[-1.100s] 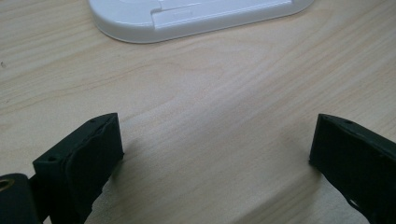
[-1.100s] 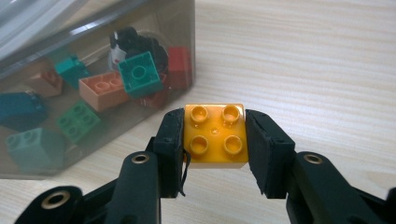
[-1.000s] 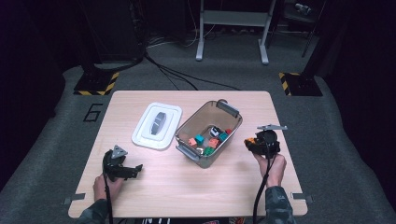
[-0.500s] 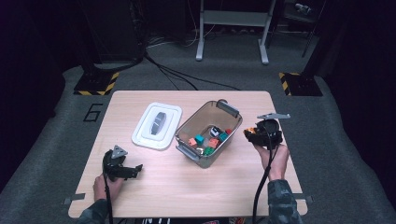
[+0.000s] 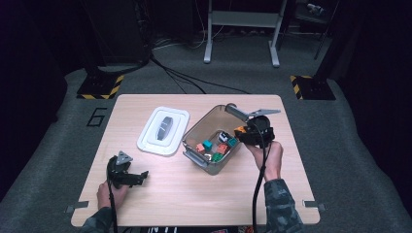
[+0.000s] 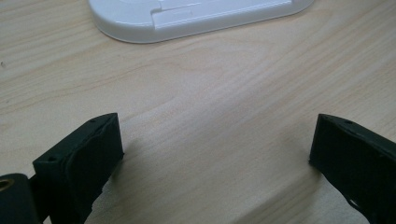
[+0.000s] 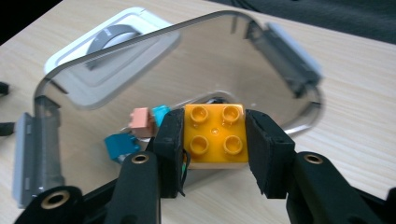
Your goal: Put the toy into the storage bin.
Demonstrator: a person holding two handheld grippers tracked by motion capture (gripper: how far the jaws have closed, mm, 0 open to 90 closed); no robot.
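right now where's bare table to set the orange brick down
Bare wood runs along the table front edge between the left gripper and the right hand, and right of the bin. It is crowded inside the bin and by the white lid. The right gripper holds the orange brick.

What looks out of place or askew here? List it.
Nothing stands out. The white lid lies flat on the table beside the open clear bin, bricks stay inside, and the right gripper squarely holds an orange brick over it.

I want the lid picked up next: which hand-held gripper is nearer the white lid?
Left. The left hand-held gripper rests just below the white lid; the right hand-held gripper is beyond the grey bin.
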